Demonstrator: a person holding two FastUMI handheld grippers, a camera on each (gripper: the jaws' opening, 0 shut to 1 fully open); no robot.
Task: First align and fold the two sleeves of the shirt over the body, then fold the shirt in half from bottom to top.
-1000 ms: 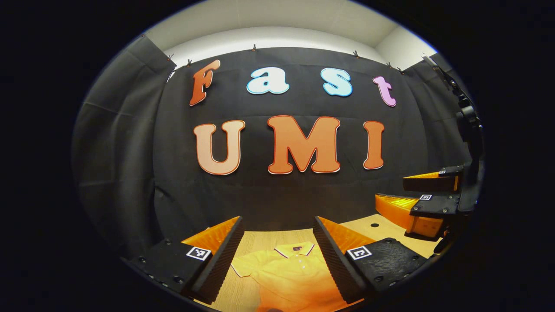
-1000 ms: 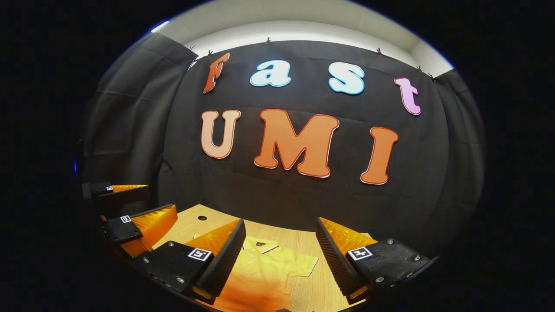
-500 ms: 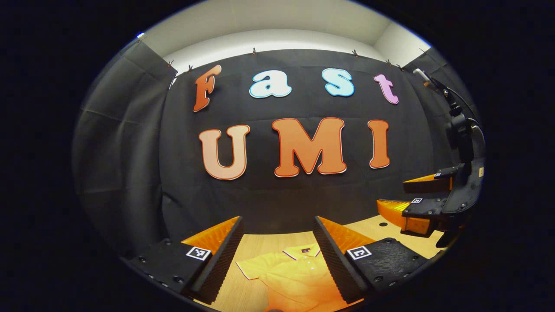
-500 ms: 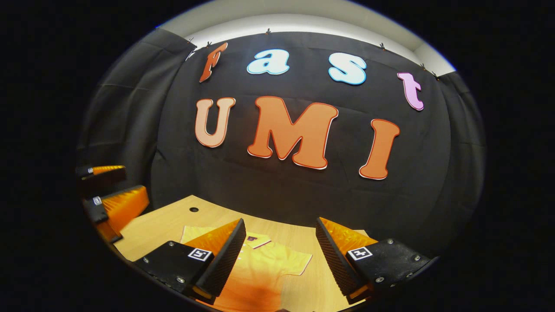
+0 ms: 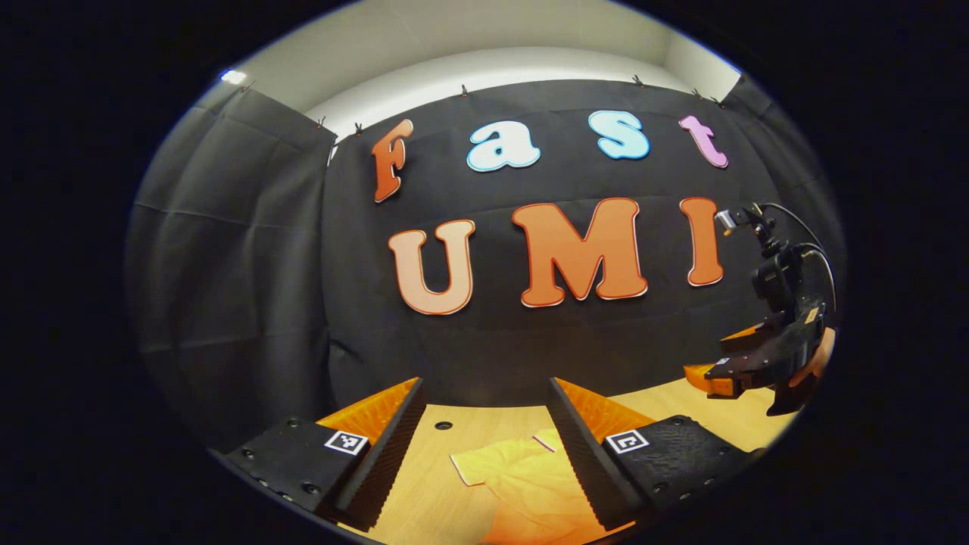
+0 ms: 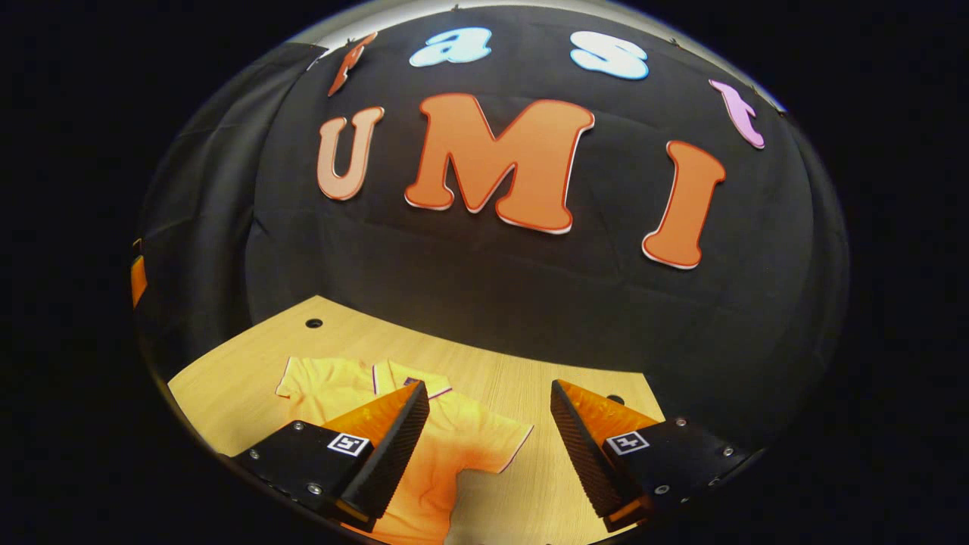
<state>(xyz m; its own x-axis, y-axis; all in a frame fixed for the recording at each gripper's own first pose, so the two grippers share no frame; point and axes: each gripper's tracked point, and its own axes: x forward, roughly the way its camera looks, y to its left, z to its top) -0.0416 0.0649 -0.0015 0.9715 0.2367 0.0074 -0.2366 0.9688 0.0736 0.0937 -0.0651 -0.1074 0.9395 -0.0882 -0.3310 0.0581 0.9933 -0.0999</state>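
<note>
Shirt (image 6: 447, 446) lies flat on the desk (image 6: 242, 378). Left tool (image 5: 484, 446) and right tool (image 6: 488, 446) are both wide, holding nothing.

**Count of things on view**

One yellow short-sleeved polo shirt (image 6: 447, 446) lies at the lower centre of the right gripper view, with two sleeves showing. One light wooden table (image 6: 242, 378) sits under it, with two small round dark holes: one (image 6: 313, 323) at mid left, one (image 6: 615, 399) at lower right. Two grippers: the left gripper (image 5: 484, 446) at the bottom of the left gripper view, the right gripper (image 5: 730, 363) at its right edge, each with two fingers.
</note>
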